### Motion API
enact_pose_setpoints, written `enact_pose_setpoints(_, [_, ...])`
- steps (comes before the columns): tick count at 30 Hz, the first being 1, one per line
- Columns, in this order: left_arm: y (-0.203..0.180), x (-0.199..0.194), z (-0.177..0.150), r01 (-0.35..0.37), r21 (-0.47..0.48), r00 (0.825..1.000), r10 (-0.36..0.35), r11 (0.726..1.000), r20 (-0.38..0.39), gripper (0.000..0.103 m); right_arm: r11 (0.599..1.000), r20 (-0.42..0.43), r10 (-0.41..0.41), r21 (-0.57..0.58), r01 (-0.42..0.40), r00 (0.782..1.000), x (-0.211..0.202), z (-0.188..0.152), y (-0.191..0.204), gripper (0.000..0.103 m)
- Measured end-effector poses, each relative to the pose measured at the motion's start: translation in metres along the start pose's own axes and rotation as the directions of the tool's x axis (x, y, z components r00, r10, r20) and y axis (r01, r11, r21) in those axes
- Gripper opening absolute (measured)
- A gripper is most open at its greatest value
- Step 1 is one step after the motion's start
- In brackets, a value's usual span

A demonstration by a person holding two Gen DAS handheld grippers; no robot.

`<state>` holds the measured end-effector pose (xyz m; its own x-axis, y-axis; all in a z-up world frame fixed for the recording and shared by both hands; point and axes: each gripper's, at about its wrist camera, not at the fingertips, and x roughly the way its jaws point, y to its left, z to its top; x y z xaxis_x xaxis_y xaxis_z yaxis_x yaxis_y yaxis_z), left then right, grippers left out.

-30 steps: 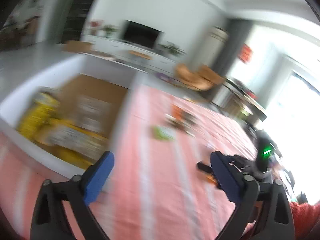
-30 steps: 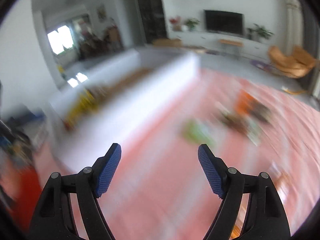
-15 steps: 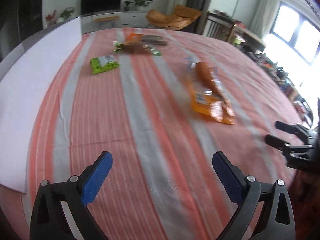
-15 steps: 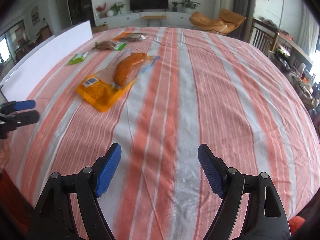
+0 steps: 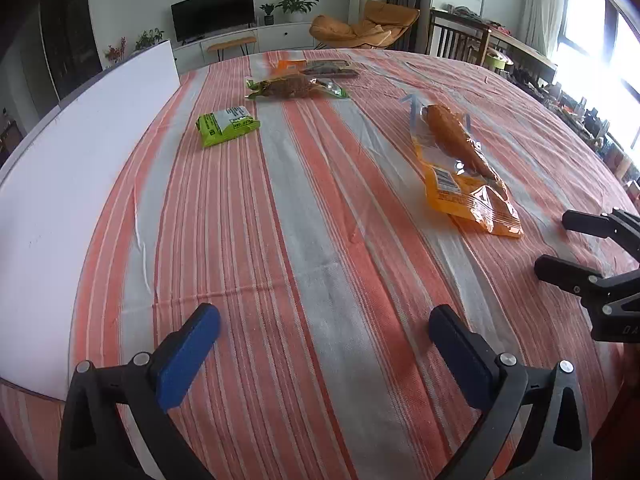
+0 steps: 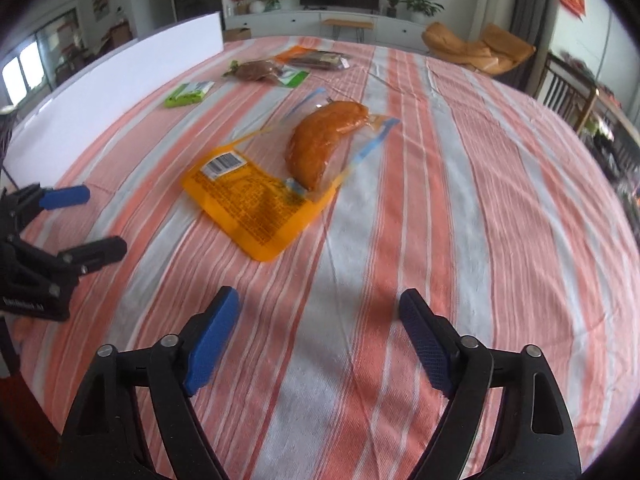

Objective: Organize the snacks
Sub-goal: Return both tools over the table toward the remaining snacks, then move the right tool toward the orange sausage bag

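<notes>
An orange packet with a sausage-like snack (image 5: 460,164) lies on the striped tablecloth (image 5: 320,240); it also shows in the right wrist view (image 6: 280,176), just ahead of my right gripper (image 6: 320,320). A green packet (image 5: 226,124) (image 6: 188,94), a brown snack in a clear-green wrapper (image 5: 294,87) (image 6: 260,70) and an orange-dark packet (image 5: 320,67) (image 6: 316,58) lie farther back. My left gripper (image 5: 324,332) is open and empty above the cloth. My right gripper is open and empty too.
A long white box wall (image 5: 80,168) (image 6: 120,76) runs along the table's left side. The right gripper shows at the right edge of the left wrist view (image 5: 592,248); the left gripper shows at the left of the right wrist view (image 6: 68,224). Chairs and a TV stand beyond.
Both grippers swung from the white box with yellow packets toward the table's snacks, then moved closer to the cloth. The orange packet looms larger in the right view. Both stayed open.
</notes>
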<state>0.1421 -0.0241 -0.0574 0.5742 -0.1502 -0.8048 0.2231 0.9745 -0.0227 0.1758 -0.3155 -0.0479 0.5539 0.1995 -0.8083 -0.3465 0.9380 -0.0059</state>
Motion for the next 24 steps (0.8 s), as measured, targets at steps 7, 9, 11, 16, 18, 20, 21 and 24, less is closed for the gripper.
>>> enact_pose_setpoints(7, [-0.0001, 0.0005, 0.0000, -0.002, 0.002, 1.000, 0.002, 1.000, -0.001, 0.103, 1.000, 0.017, -0.009, 0.006, 0.009, 1.000, 0.0001, -0.0021, -0.0023, 0.092])
enact_pose_setpoints(9, [-0.0002, 0.0004, 0.0000, -0.001, 0.001, 1.000, 0.001, 1.000, -0.001, 0.103, 1.000, 0.014, -0.008, 0.005, 0.008, 1.000, 0.0011, -0.0010, -0.0025, 0.092])
enact_pose_setpoints(11, [-0.0001, 0.0004, 0.0001, -0.001, 0.001, 1.000, 0.001, 1.000, -0.001, 0.103, 1.000, 0.014, -0.008, 0.006, 0.008, 1.000, 0.0008, -0.0011, -0.0023, 0.092])
enact_pose_setpoints(16, [-0.0001, 0.0004, 0.0001, -0.002, 0.001, 1.000, 0.002, 1.000, -0.001, 0.103, 1.000, 0.014, -0.007, 0.006, 0.007, 1.000, 0.0010, -0.0012, -0.0024, 0.092])
enact_pose_setpoints(18, [-0.0001, 0.0004, 0.0001, -0.002, 0.002, 1.000, 0.002, 1.000, -0.001, 0.103, 1.000, 0.014, -0.007, 0.005, 0.007, 1.000, 0.0011, -0.0011, -0.0025, 0.093])
enact_pose_setpoints(20, [0.0000, 0.0003, 0.0001, -0.002, 0.002, 1.000, 0.002, 1.000, -0.001, 0.103, 1.000, 0.015, -0.007, 0.006, 0.007, 1.000, 0.0010, -0.0011, -0.0023, 0.093])
enact_pose_setpoints(21, [0.0000, 0.0004, 0.0000, -0.002, 0.002, 1.000, 0.002, 1.000, -0.001, 0.103, 1.000, 0.014, -0.007, 0.005, 0.007, 1.000, 0.0011, -0.0010, -0.0026, 0.093])
enact_pose_setpoints(24, [0.0000, 0.0003, 0.0001, -0.002, 0.002, 1.000, 0.002, 1.000, -0.001, 0.103, 1.000, 0.014, -0.007, 0.005, 0.007, 1.000, 0.0012, -0.0009, -0.0025, 0.093])
